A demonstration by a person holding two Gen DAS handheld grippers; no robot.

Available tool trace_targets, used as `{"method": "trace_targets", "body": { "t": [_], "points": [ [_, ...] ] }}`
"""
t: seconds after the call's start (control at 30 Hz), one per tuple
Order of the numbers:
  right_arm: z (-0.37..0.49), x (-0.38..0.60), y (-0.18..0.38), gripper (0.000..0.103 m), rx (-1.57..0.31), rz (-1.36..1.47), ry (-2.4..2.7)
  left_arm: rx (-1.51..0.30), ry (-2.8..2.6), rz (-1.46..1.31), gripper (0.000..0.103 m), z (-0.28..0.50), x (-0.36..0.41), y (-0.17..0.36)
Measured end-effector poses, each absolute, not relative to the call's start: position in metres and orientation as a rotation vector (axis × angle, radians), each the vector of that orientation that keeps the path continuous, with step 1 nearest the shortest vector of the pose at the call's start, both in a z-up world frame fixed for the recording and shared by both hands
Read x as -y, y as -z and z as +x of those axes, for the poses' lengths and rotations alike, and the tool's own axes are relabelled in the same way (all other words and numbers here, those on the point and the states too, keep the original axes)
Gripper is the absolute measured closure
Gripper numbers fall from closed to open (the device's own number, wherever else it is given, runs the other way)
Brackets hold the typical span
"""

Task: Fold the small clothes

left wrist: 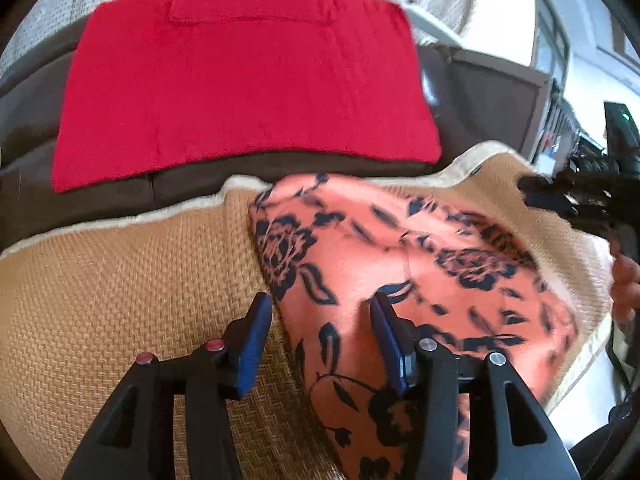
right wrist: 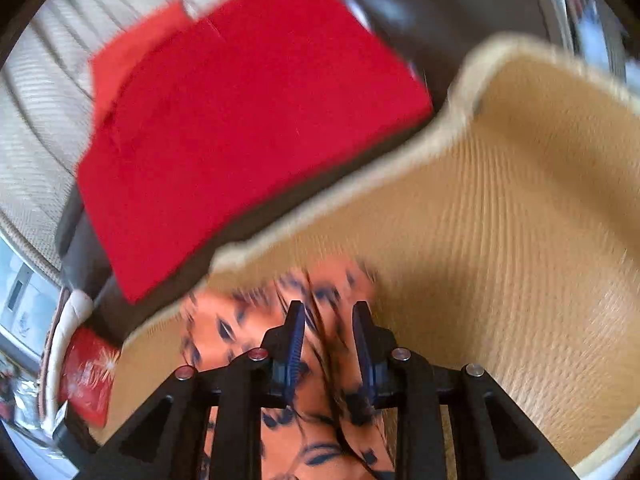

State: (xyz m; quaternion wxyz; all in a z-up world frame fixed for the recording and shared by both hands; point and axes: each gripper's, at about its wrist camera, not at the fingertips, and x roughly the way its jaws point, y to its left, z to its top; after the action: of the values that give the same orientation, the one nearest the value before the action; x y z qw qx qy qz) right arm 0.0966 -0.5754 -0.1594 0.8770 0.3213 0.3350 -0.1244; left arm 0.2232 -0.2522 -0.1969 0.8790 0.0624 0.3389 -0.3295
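An orange garment with a dark floral print (left wrist: 420,280) lies spread on a woven tan mat (left wrist: 120,280). My left gripper (left wrist: 320,320) is open low over the garment's left edge, one finger above the mat and the other above the cloth. In the right wrist view, which is blurred, my right gripper (right wrist: 328,320) is shut on a raised fold of the orange garment (right wrist: 324,332), with the jaws close together. A folded red garment (left wrist: 240,80) lies flat on the dark seat behind the mat; it is also in the right wrist view (right wrist: 240,120).
The mat's pale border (left wrist: 160,212) curls up at the back. A dark brown seat (left wrist: 480,100) and a cream ribbed cushion (right wrist: 36,120) lie beyond. A red printed packet (right wrist: 84,376) sits at the left. A person's hand (left wrist: 626,284) shows at the right edge.
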Motion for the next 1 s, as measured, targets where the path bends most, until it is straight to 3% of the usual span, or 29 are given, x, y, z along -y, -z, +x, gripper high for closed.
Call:
{"method": "trace_targets", "body": {
  "t": [0.13,0.3,0.5,0.6,0.7,0.83,1.0],
  "points": [
    [0.139,0.561,0.164,0.074,-0.78,0.672,0.086,-0.679,0.755,0.178,0.051,0.206,0.251,0.193],
    [0.192,0.565,0.24,0.075,-1.061,0.68,0.153,-0.804,0.763,0.263,0.045,0.206,0.261,0.225],
    [0.194,0.555,0.194,0.074,-0.897,0.693,0.044,-0.783,0.782,0.226,0.044,0.2,0.246,0.212],
    [0.218,0.527,0.181,0.074,-0.905,0.698,-0.16,-0.78,0.796,0.23,0.044,0.193,0.241,0.21],
    [0.256,0.49,0.197,0.074,-1.016,0.669,-0.286,-0.789,0.815,0.226,0.044,0.195,0.236,0.21],
    [0.297,0.484,0.258,0.076,-1.202,0.708,-0.263,-0.789,0.803,0.228,0.042,0.198,0.234,0.21],
    [0.262,0.506,0.235,0.075,-1.092,0.806,-0.254,-0.786,0.805,0.224,0.041,0.195,0.234,0.204]
  ]
}}
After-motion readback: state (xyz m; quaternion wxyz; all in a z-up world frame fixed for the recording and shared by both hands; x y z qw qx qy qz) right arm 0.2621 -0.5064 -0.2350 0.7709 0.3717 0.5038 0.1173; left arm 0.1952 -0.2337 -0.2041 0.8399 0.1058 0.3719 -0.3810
